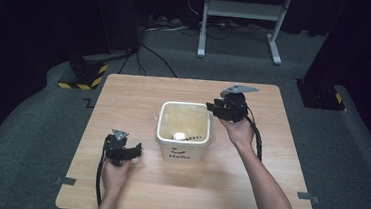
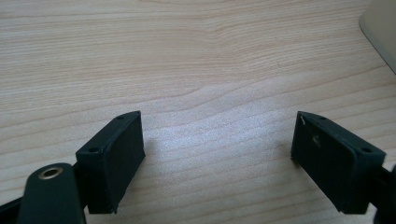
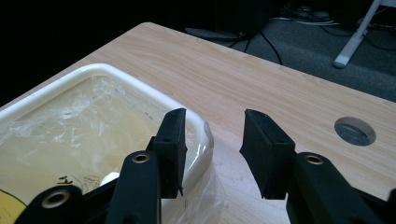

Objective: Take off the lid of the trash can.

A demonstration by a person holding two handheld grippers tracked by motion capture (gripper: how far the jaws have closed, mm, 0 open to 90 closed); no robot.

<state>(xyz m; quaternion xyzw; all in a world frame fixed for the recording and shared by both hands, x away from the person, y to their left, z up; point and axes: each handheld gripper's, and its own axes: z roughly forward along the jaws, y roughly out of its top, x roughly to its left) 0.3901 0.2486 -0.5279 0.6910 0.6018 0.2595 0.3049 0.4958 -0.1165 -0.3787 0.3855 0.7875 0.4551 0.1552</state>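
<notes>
High view: one white bin (image 1: 182,149), two grippers, left gripper (image 1: 137,150) jaws apart, right gripper (image 1: 208,107) jaws apart at its rim

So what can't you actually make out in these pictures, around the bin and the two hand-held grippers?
- White lump and dark bits inside the bin, high view: too small to identify.
- Clear liner at the right hand-held gripper, right gripper view: whether a jaw touches it can't be told.
- Bin's lower part, right gripper view: cut off by the frame edge.
- Left hand-held gripper: open over the table.
</notes>
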